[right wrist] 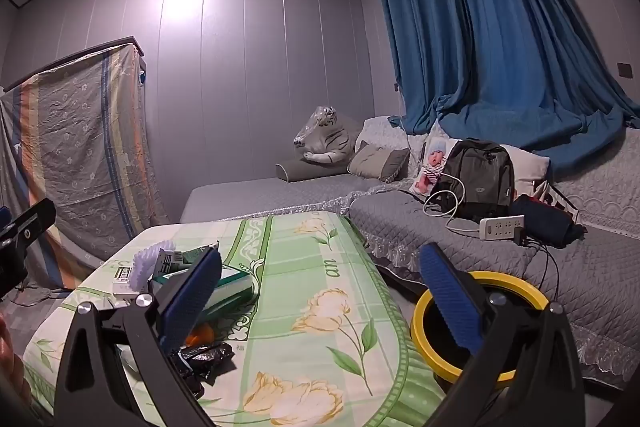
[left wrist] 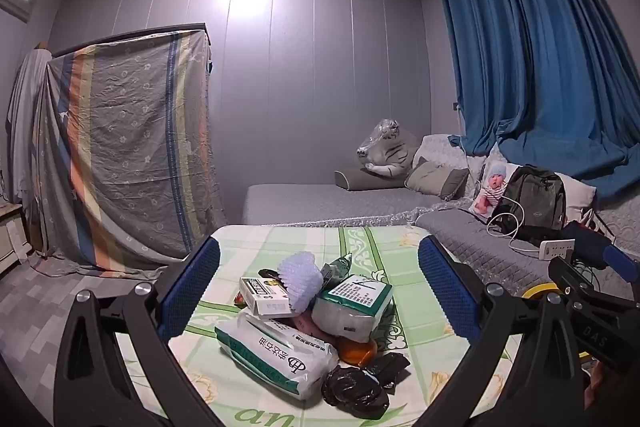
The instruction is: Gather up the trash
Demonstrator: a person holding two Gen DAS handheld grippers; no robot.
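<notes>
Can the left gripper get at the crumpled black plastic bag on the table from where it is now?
Probably yes. The left gripper is open, and the black plastic bag lies at the pile's near edge, uncovered, with nothing between it and the jaws.

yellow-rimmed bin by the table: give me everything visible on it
The bin is round, with a thick yellow rim around a dark inside; nothing can be made out within. It stands upright on the floor between the green floral table and the grey quilted sofa. The open right tool partly hides it. A black cable hangs near its far rim; contact unclear.
</notes>
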